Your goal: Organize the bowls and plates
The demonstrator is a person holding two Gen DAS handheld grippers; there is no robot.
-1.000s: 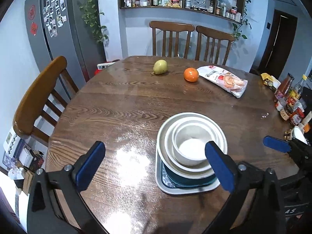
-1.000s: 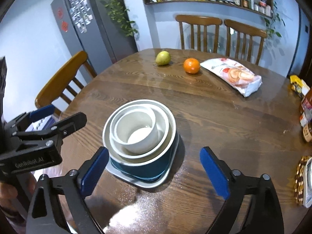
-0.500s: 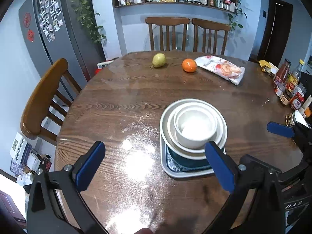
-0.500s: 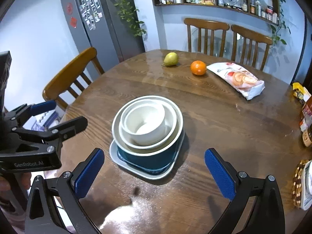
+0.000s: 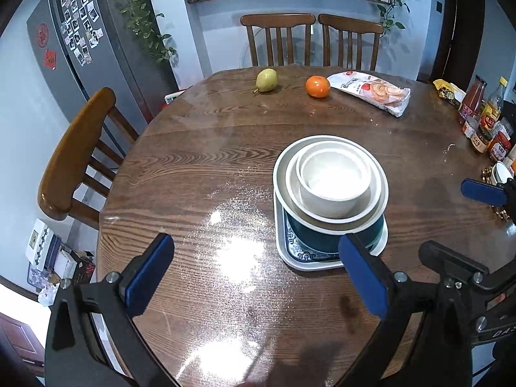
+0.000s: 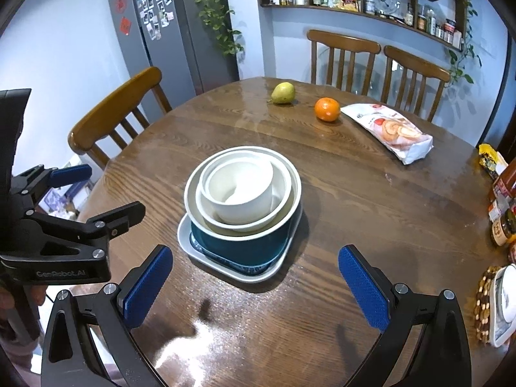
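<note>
A small white bowl [image 5: 333,180] sits inside a wider white bowl, which nests in a teal bowl [image 5: 322,238] on a square plate with a blue pattern [image 5: 300,258]. The stack stands mid-table, right of centre. My left gripper [image 5: 255,242] is open and empty, short of the stack and to its left. In the right wrist view the same white bowl [image 6: 240,190], teal bowl [image 6: 245,245] and plate [image 6: 206,254] lie just beyond my right gripper [image 6: 255,253]. That gripper is open wide and touches nothing. The left gripper [image 6: 103,193] shows at that view's left edge.
A pear [image 5: 267,80], an orange [image 5: 317,86] and a snack bag [image 5: 371,92] lie at the far side of the round wooden table [image 5: 193,167]. Bottles and jars [image 5: 483,119] crowd its right edge. Wooden chairs stand at the left [image 5: 74,158] and behind.
Both views have drawn back a little from the stack, which now sits higher in the left wrist view. The right gripper's jaws spread slightly wider. The stack itself has not moved.
</note>
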